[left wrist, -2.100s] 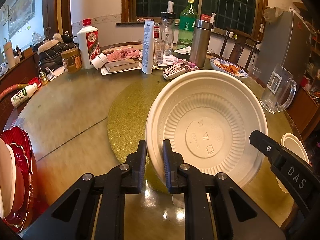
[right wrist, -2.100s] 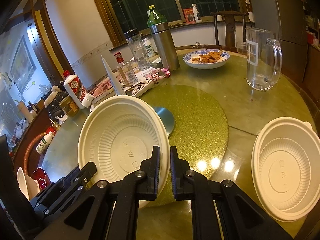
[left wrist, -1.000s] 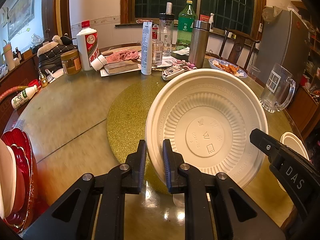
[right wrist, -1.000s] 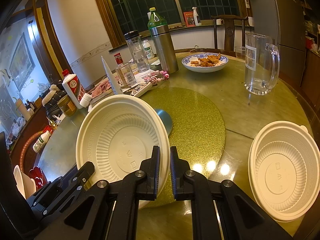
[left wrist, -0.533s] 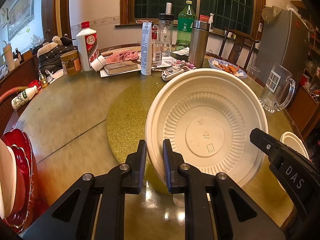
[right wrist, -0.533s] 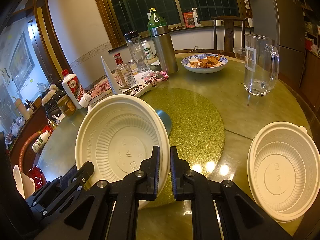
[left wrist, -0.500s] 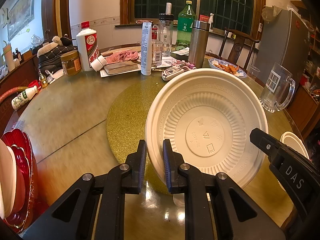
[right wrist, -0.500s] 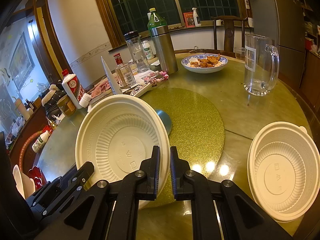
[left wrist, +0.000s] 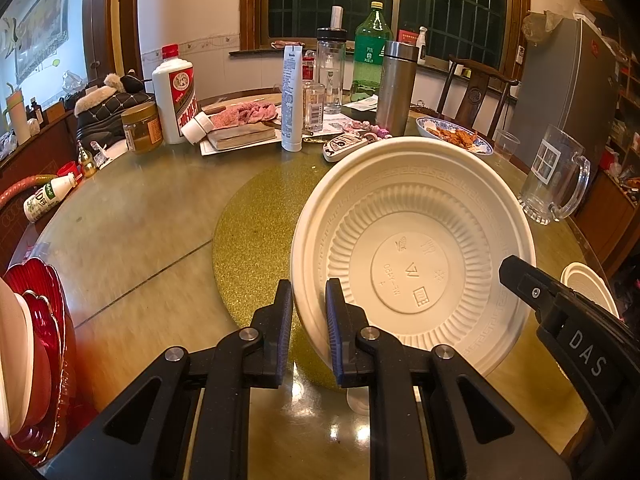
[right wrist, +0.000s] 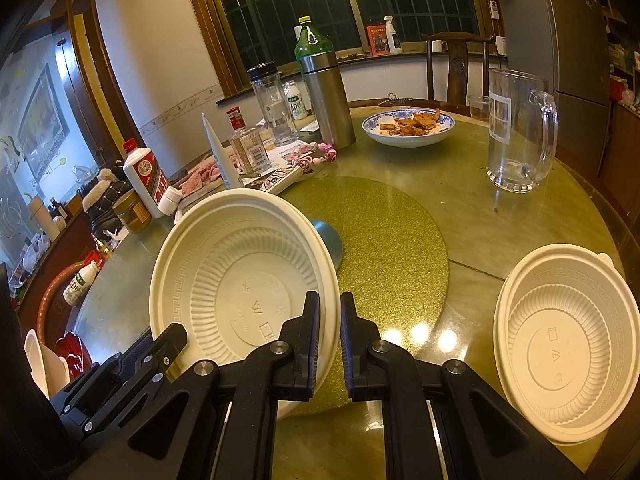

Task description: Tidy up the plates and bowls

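Observation:
A cream disposable bowl (left wrist: 412, 248) is held level above the round table by both grippers. My left gripper (left wrist: 307, 308) is shut on its left rim; my right gripper (right wrist: 327, 320) is shut on its right rim, and the bowl shows again in the right wrist view (right wrist: 244, 280). A second cream bowl (right wrist: 564, 340) rests on the table to the right, also seen at the far right of the left wrist view (left wrist: 588, 284). Red plates and a white dish (left wrist: 28, 344) stand stacked at the table's left edge.
A gold glitter mat (right wrist: 384, 232) covers the table's middle. Behind it stand a steel flask (left wrist: 396, 80), bottles, a white liquor bottle (left wrist: 176, 92), a blue-patterned dish of food (right wrist: 408, 126) and a glass mug (right wrist: 518, 128). A chair stands beyond.
Both grippers and the held bowl have drifted slightly; the grip on the bowl is unchanged.

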`<state>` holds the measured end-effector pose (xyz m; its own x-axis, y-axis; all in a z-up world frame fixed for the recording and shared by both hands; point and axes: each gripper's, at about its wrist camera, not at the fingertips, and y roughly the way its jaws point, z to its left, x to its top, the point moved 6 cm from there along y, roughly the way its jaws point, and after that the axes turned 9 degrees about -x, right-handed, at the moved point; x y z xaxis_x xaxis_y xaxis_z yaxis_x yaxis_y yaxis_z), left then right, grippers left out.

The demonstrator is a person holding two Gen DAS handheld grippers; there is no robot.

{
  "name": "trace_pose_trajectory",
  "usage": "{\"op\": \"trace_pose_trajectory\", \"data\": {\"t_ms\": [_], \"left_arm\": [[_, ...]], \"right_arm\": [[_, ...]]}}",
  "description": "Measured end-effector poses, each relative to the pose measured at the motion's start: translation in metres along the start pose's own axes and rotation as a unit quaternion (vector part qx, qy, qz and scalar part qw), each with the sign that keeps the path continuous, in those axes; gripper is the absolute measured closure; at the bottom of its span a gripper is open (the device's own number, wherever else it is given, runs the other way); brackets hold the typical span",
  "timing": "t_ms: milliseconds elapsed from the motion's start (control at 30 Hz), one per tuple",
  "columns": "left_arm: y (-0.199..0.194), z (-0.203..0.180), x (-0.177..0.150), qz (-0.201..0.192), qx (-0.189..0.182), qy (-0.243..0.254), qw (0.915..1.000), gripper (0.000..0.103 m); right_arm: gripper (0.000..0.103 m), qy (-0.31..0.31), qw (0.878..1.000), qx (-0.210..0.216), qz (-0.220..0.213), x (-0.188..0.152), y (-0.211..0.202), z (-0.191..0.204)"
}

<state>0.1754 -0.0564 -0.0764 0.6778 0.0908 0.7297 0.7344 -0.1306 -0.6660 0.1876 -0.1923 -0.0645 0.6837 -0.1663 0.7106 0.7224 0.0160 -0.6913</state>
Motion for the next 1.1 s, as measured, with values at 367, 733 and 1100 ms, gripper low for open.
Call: {"op": "trace_pose_trajectory", "data": {"t_ms": [367,733,1100], "left_arm": [[-0.010,0.002,0.007,-0.010,0.024,0.006,0.9996,0.089],[-0.073,0.029,0.015,-0.055,0.059,0.010,0.9967,0.089],[-0.124,0.074,0.008,-0.081,0.065,-0.020,0.9944,0.089]], "right_arm": [[0.094,0.002,1.000,0.014,-0.002,0.006,-0.002,-0.002],[0.093,-0.020,0.998,0.050,-0.029,0.004,-0.049,0.037],[0.093,-0.056,0.994,0.074,-0.052,-0.005,-0.098,0.090]]}}
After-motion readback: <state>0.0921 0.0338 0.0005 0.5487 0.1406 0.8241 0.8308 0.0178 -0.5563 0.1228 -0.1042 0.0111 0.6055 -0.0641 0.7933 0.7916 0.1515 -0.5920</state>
